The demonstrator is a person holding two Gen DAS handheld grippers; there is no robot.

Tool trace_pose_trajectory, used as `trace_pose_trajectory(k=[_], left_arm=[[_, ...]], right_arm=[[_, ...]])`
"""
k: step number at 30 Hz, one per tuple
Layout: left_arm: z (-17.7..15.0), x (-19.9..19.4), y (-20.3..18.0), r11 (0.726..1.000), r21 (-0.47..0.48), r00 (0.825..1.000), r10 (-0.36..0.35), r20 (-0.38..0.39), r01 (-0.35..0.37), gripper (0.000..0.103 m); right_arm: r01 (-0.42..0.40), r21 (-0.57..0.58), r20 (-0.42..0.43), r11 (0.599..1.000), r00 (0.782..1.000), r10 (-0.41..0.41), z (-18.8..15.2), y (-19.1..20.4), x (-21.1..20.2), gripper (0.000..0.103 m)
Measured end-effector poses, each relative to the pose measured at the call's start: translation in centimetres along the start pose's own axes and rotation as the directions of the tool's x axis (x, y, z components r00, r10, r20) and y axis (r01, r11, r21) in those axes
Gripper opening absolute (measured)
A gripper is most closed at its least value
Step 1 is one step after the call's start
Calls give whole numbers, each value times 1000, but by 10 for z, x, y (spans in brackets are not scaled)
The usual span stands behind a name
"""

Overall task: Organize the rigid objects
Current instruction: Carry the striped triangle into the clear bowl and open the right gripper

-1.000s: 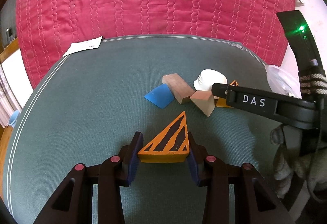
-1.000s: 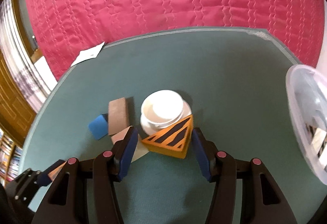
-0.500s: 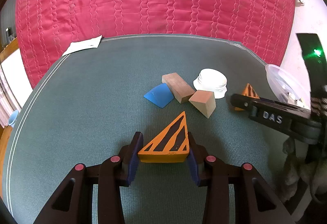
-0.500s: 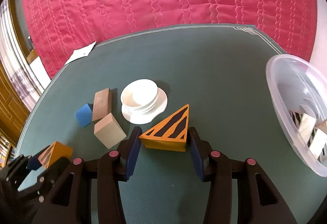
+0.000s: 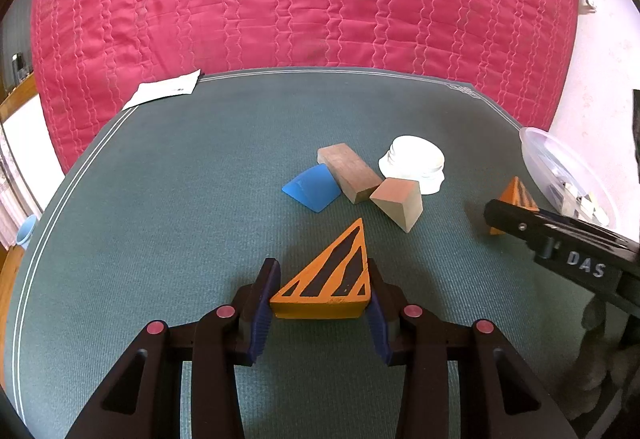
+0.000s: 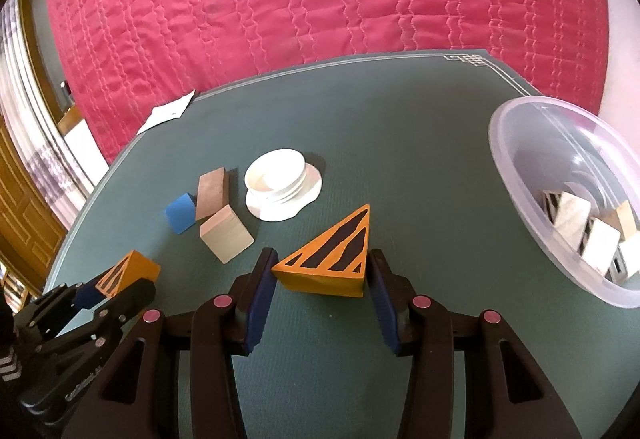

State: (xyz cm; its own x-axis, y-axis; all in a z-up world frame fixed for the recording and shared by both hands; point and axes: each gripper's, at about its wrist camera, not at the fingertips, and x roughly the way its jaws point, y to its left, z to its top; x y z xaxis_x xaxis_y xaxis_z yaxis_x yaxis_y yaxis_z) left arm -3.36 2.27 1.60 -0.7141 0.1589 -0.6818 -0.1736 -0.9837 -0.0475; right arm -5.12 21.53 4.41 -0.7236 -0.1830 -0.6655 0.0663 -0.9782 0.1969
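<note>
Green felt table (image 6: 400, 127) before a quilted red backdrop. Right gripper (image 6: 322, 271), closed on a striped orange wedge (image 6: 326, 259); clear bowl (image 6: 520, 175) lies to its right, nearer this arm (likely the drop target). Left gripper (image 5: 322, 293), clamping a second striped wedge (image 5: 324, 279), is well apart from the bowl.

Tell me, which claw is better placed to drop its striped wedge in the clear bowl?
Probably the right claw: its wedge sits near the bowl. The left claw is farther.
</note>
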Motion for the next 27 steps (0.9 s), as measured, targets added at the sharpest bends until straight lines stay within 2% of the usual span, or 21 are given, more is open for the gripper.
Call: trace_pose_trajectory(k=[10,27], left_arm=[[0,0,0,1000,2,1000,0,0,0,43],[-1,1,1,1000,7,1000,2,-18,-2,43]], right_arm=[[35,59,68,998,997,-39,8,-27,-28,47],[173,201,134,964,970,-202,13,-105,-70,47]])
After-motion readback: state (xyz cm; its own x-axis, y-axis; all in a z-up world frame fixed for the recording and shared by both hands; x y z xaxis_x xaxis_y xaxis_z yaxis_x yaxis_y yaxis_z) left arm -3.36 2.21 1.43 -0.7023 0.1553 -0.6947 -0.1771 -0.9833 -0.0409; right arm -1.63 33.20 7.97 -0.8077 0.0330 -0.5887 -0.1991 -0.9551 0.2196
